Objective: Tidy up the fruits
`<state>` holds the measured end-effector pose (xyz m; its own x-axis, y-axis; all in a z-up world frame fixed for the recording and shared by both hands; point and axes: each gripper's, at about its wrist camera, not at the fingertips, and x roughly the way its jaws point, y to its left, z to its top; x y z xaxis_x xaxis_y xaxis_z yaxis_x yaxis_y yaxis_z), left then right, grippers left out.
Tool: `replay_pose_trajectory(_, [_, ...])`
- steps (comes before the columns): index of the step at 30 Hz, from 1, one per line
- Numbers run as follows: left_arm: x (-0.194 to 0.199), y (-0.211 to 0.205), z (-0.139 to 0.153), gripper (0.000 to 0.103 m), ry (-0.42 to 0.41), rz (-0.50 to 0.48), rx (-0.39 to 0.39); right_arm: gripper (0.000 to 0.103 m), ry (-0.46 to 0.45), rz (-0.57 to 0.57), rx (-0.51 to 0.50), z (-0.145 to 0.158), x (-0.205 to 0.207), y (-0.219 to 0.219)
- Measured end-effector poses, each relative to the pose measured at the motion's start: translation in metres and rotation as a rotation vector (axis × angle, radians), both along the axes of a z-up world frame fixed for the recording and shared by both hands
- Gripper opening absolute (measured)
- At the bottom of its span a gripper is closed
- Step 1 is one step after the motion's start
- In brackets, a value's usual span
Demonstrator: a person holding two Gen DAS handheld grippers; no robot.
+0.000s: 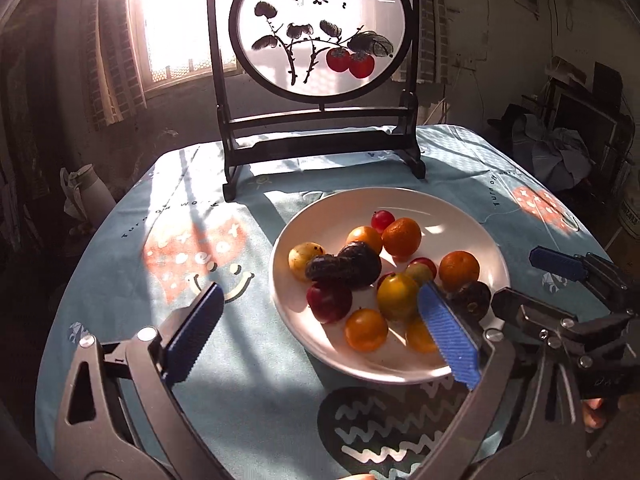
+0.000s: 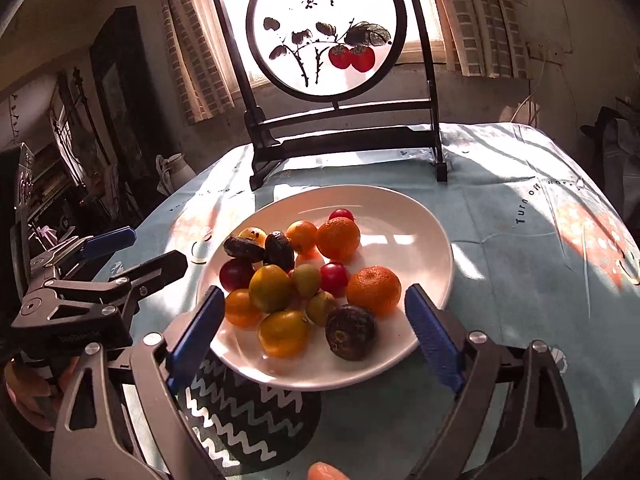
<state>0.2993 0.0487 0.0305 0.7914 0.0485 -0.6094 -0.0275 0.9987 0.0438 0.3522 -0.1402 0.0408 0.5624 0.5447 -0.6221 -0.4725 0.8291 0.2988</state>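
Your fruits all lie heaped on the round white ceramic plate (image 2: 420, 216), straight ahead of both tongs: two rough-skinned orange mandarins (image 2: 374, 290), several glossy yellow-orange cherry tomatoes (image 2: 284, 333), small dark red plums (image 2: 237, 274), little green-yellow fruits (image 2: 320, 307) and wrinkled near-black round fruits (image 2: 350, 332). Whether that heap is the sorted result or the pile still to be sorted, the scene does not tell you.

Expect all of them to be light. The tomatoes and plums are smooth and round, likely to slip or roll, and soft enough to bruise, so close across the widest part, gently. The mandarins offer a grippier peel. The dark fruit nearest your right tongs sits apart from the pile and looks the easiest to straddle.

Your right gripper (image 2: 314, 330) stands wide apart, holding nothing, its blue ribbed pads on either side of the plate's near half. Your left gripper (image 1: 320, 336) is likewise spread and empty, its right pad over the plate's near edge, its left pad over the pale blue printed tablecloth (image 1: 120, 280).

That right pad covers part of a tomato and a dark fruit. Fruits under the heap are partly hidden, and glare from the window behind the dark-framed round painted screen (image 2: 326, 32) washes out the far table.
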Motion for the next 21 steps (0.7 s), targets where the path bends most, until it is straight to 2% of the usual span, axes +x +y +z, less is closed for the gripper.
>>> replay_pose_trajectory(3, [-0.039, -0.002, 0.000, 0.101, -0.012, 0.004, -0.002, 0.102, -0.062, 0.032, -0.040, 0.007, -0.039, -0.011])
replay_pose_trajectory(6, [-0.072, -0.005, -0.010, 0.101, 0.004, -0.036, -0.025, 0.102, -0.110, 0.065, -0.090, 0.001, -0.075, -0.020])
replay_pose_trajectory(9, [-0.097, -0.009, -0.028, 0.101, 0.017, -0.020, 0.004, 0.102, -0.083, 0.096, -0.135, -0.014, -0.100, -0.026])
replay_pose_trajectory(14, [-0.117, -0.010, -0.042, 0.101, 0.002, -0.002, 0.039, 0.102, -0.095, 0.122, -0.150, -0.019, -0.125, -0.032])
replay_pose_trajectory(21, [-0.122, -0.006, -0.040, 0.101, -0.014, 0.003, 0.014, 0.102, -0.094, 0.108, -0.140, -0.019, -0.127, -0.034])
